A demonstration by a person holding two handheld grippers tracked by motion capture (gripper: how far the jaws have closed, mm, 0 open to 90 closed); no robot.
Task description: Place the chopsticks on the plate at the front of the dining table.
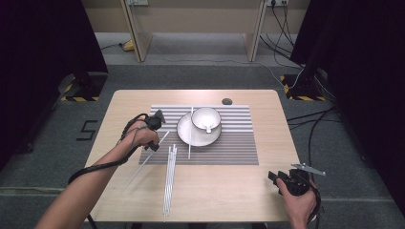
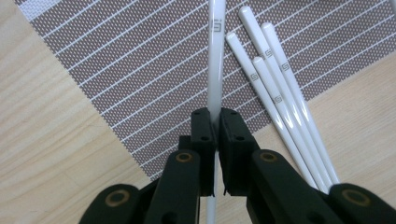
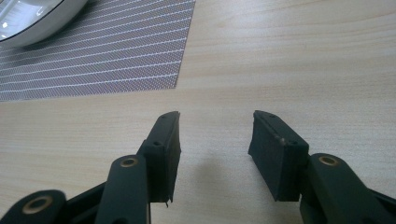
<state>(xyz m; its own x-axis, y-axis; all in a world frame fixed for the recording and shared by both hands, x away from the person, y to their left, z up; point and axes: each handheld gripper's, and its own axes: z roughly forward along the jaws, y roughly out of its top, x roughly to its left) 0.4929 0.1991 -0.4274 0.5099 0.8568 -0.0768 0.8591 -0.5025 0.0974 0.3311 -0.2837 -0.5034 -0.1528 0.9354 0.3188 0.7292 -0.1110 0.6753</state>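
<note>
On the plate [image 1: 183, 132] stands a cup [image 1: 206, 118]. The left gripper [image 2: 215, 122] is clamped on a white stick [image 2: 215, 56] above the striped mat [image 2: 140, 70], beside four loose sticks [image 2: 275, 93]; the right gripper [image 3: 215, 140] is wide apart, empty, over the table [image 3: 303, 56].

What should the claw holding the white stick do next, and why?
Probably lift it a little and carry it toward the plate. The left claw is already shut on one white chopstick, another chopstick already lies across the plate by the cup, and the spare ones lie close beside it.
</note>
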